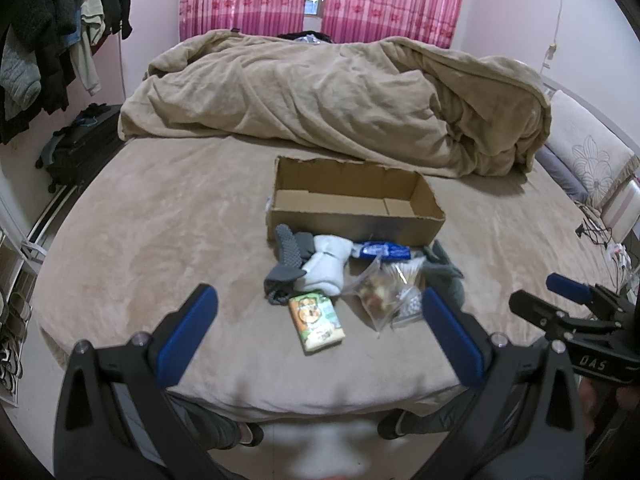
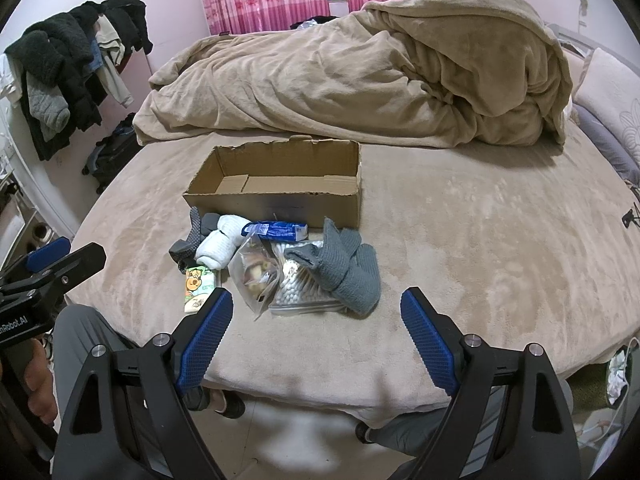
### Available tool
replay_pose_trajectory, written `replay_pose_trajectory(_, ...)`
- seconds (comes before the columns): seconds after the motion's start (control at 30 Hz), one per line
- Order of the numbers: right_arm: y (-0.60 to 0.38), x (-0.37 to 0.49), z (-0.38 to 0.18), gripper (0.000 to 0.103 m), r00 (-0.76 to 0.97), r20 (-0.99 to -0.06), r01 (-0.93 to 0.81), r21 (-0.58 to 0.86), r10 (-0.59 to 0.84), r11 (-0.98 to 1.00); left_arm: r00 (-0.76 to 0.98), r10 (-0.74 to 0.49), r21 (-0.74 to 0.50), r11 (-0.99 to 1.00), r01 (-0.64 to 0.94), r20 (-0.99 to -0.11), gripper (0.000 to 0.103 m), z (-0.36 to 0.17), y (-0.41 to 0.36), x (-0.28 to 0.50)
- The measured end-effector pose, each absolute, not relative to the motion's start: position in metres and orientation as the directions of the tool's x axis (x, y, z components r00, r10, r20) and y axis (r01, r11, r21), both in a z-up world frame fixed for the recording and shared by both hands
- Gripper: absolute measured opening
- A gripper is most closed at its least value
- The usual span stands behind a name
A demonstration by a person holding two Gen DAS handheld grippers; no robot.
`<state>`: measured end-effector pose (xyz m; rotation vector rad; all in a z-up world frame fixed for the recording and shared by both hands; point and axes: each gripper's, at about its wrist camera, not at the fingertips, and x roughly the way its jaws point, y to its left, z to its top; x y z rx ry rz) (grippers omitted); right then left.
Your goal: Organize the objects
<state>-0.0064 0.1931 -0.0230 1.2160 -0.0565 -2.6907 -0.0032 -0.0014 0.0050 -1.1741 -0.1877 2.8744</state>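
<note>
Both tools hang over the near edge of the bed (image 1: pixel 160 220), nothing between their blue pads. The left hand-held gripper (image 1: pixel 320 332) has its jaws spread wide, and so does the right hand-held gripper (image 2: pixel 316 340); neither touches anything.

From the left one, the small carton with a cartoon print (image 1: pixel 317 322) lies dead ahead at twelve o'clock, the closest item to it, its long axis running almost straight away from the fingers. From the right one, the grey knitted sock (image 2: pixel 344 270) sits just past the fingertips at twelve o'clock, with the bag of cotton swabs (image 2: pixel 296 284) touching it at eleven. So each hand looks nearer to its own side of the pile.

Farther out come the bag of snacks (image 2: pixel 256 270), the rolled white socks (image 1: pixel 326 266), the dotted grey sock (image 1: pixel 286 248) and a blue packet (image 2: pixel 276 230) lying crosswise, against the front wall of the cardboard box (image 1: pixel 436 210). The box is open and holds nothing, its long side across both views.

Writing: "DAS" on the right tool's body, seen reversed; "nRobot.AI" on the left tool. The packet's and carton's print is too blurred to read.
</note>
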Motion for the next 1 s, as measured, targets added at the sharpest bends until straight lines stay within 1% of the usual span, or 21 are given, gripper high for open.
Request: replay_pose_trajectory(1.0, 0.1986, -0.0099, -0.0276, 0.089, -0.640, -0.745, 0.149, 0.116, -0.185, -0.982, -0.716, 0.086, -0.133, -0.991, 0.009, -0.693, 0.103, 0.0069, 0.0022, -0.0036)
